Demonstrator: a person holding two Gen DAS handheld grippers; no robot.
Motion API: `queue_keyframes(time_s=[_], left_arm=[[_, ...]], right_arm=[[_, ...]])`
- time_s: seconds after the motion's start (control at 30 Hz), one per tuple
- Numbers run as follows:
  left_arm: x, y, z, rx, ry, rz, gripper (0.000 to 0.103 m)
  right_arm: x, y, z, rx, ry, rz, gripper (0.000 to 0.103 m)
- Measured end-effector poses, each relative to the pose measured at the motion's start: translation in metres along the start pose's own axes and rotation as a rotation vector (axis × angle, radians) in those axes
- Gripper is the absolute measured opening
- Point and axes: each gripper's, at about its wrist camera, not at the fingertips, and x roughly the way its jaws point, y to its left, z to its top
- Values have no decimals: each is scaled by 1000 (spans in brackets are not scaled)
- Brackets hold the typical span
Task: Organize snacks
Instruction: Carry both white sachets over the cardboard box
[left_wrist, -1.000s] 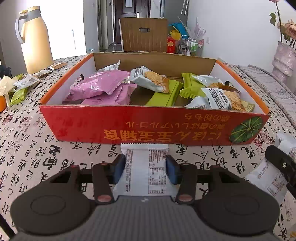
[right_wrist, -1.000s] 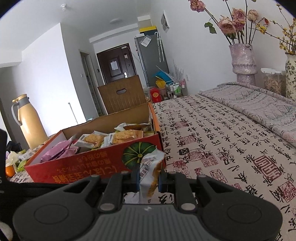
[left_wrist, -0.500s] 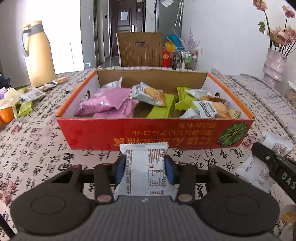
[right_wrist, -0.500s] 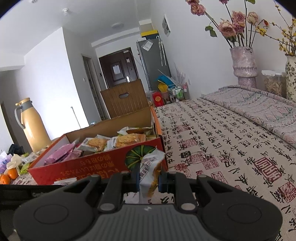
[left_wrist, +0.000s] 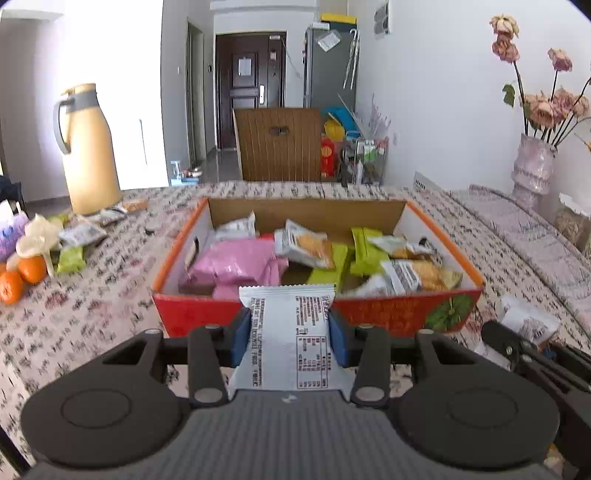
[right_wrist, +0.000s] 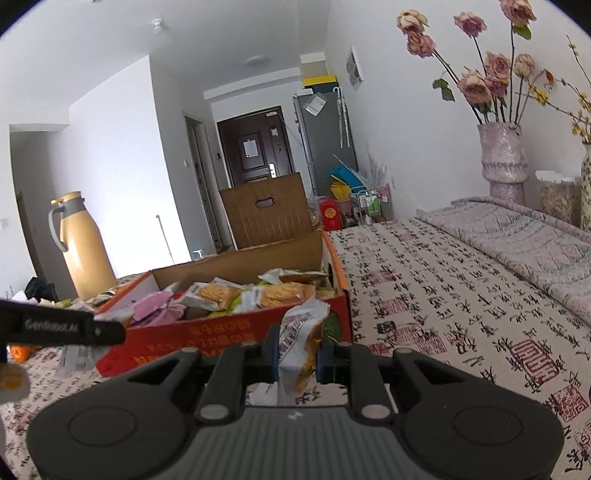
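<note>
The left gripper (left_wrist: 288, 341) pinches a white snack packet (left_wrist: 289, 343) whose lower end is hidden by the gripper body. Just beyond it, the red cardboard box (left_wrist: 384, 314) holds pink, green and cracker packets. Since a second ago this gripper has risen, while the right gripper (right_wrist: 297, 356) stays clamped on a crumpled cracker packet (right_wrist: 300, 343) beside the box's right corner.

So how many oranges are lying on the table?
2 round oranges show at the far left edge of the left wrist view: one beside a cream bundle, one nearer the camera. More may be hidden beyond the frame.
</note>
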Motion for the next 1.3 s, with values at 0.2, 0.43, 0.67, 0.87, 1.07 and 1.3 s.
queue_keyframes(time_s=[0.2, 0.43, 0.67, 0.87, 1.07, 1.3], left_arm=[[-4, 5, 19, 10, -45, 10, 45], [1, 10, 37, 16, -71, 9, 45], [16, 19, 52, -5, -88, 26, 45], [36, 29, 62, -28, -93, 47, 45], [60, 39, 61, -61, -111, 55, 45], [84, 46, 48, -46, -130, 62, 45]], right_arm=[[-6, 18, 16, -37, -35, 30, 17], [4, 37, 35, -70, -57, 46, 17], [22, 51, 55, -86, -81, 52, 17], [46, 60, 73, -83, -91, 44, 17], [76, 68, 80, -76, -89, 24, 17], [111, 61, 64, -62, -81, 38, 17]])
